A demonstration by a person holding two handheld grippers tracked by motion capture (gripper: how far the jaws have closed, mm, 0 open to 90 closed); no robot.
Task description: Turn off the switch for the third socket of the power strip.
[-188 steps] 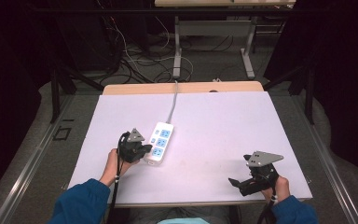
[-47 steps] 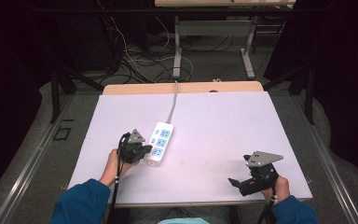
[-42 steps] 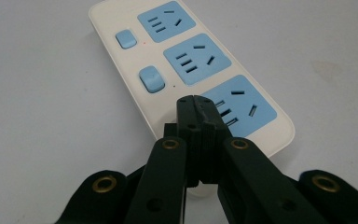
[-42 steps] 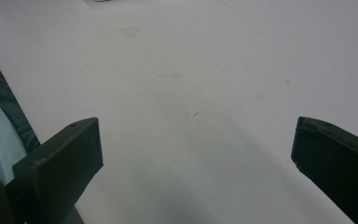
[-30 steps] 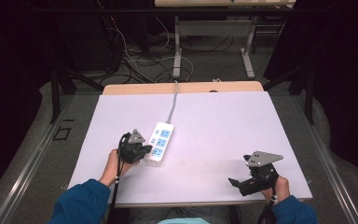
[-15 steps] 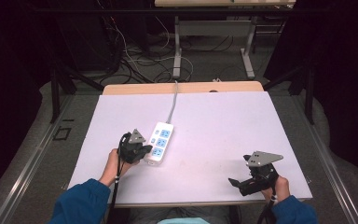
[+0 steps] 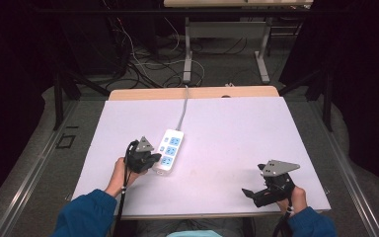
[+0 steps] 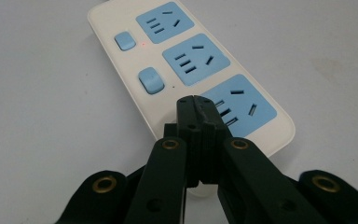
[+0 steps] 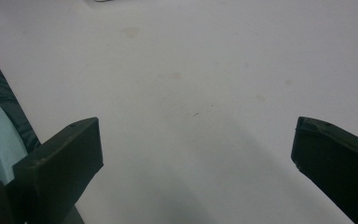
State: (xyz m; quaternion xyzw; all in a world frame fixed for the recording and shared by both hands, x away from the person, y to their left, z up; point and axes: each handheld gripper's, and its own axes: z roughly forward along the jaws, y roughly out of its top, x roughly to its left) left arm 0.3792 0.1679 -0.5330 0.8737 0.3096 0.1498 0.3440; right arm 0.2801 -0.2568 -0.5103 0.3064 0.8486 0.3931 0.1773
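Note:
A white power strip [image 7: 169,150] with three blue sockets and blue switches lies on the white table [image 7: 227,138], its grey cord running to the far edge. My left gripper [image 7: 153,160] is shut, jaws pressed together, and its tip rests at the near end of the power strip [image 8: 186,70], by the nearest socket. Nothing is between those jaws. My right gripper [image 7: 249,192] stands open near the table's front right, pointing left, with bare tabletop [image 9: 191,93] between its fingers [image 9: 60,158].
The table's front edge runs just in front of both hands. A wooden strip [image 7: 192,93] borders the far side. Beyond it stand metal table legs [image 7: 187,54] and loose cables [image 7: 148,59] on the floor.

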